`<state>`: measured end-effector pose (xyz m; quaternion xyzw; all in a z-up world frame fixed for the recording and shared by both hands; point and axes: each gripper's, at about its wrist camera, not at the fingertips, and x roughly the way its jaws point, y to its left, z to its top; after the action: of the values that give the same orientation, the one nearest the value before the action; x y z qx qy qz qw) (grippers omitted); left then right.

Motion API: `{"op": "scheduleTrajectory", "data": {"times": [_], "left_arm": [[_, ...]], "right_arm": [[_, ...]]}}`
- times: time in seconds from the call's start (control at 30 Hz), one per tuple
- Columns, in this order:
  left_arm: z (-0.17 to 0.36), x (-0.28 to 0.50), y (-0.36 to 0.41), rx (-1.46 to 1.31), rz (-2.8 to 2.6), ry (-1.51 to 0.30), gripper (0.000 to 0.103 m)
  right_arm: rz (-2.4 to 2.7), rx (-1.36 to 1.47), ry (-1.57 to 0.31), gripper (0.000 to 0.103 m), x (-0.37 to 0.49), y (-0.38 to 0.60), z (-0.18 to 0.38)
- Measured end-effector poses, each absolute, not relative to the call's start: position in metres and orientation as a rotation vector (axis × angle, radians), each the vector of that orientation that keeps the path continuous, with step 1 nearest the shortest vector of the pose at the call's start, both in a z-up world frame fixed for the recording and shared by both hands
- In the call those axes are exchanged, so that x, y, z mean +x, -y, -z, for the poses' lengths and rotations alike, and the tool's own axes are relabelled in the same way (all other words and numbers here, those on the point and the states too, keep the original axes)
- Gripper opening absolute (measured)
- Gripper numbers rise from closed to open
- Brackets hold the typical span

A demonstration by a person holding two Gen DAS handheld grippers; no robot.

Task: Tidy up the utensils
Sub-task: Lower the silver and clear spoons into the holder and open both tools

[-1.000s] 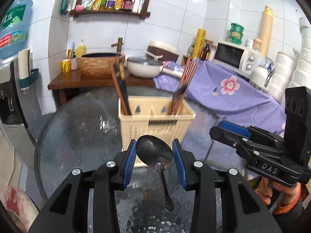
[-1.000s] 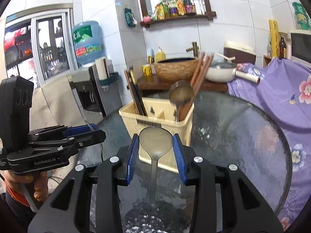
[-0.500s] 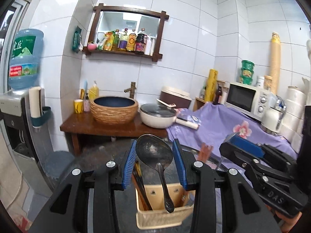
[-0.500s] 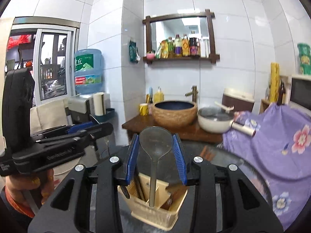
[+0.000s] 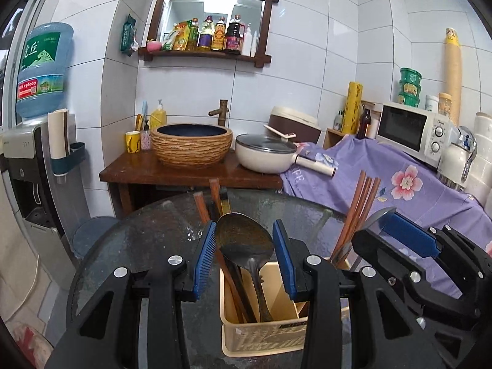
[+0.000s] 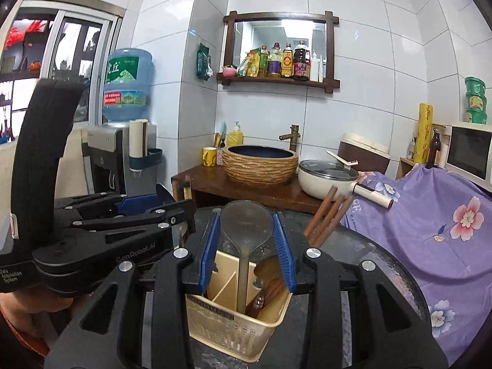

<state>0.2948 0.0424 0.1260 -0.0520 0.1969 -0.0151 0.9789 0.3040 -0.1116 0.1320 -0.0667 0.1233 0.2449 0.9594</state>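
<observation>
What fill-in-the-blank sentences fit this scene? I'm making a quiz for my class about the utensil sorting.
1. Each gripper, left gripper and right gripper, holds a ____ by its bowl.
2. Both handles hang over the beige ____ on the glass table.
3. The reddish sticks standing in the caddy are ____.
4. The white pan sits beside the woven ____.

Missing words: spoon; caddy; chopsticks; basin

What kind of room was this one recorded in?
Most likely a small home kitchen or washing corner: white tiled walls, a basin with a tap, a microwave, and a shelf of sauce bottles.
</observation>
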Motion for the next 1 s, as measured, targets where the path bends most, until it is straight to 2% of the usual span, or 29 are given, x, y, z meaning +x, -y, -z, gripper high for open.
{"op": "scheduleTrajectory", "data": {"times": [0.4,0.73,0.8,0.87,0.93,1.0], "left_arm": [[-0.092,0.3,-0.043,-0.095,0.045,-0.471,0.037],[-0.086,0.3,-0.039,-0.083,0.054,-0.481,0.037],[-0.089,0.297,-0.04,-0.087,0.054,-0.468,0.038],[-0.093,0.292,-0.041,-0.09,0.052,-0.451,0.046],[-0.097,0.285,-0.042,-0.095,0.046,-0.43,0.056],[-0.102,0.275,-0.044,-0.099,0.039,-0.401,0.071]], "right_arm": [[-0.481,-0.134,-0.336,0.036,0.311,0.119,-0.086],[-0.489,-0.121,-0.349,0.036,0.312,0.124,-0.079],[-0.492,-0.109,-0.333,0.044,0.311,0.128,-0.08],[-0.486,-0.095,-0.319,0.051,0.309,0.133,-0.083],[-0.491,-0.074,-0.313,0.054,0.306,0.138,-0.086],[-0.5,-0.059,-0.312,0.056,0.301,0.142,-0.089]]}}
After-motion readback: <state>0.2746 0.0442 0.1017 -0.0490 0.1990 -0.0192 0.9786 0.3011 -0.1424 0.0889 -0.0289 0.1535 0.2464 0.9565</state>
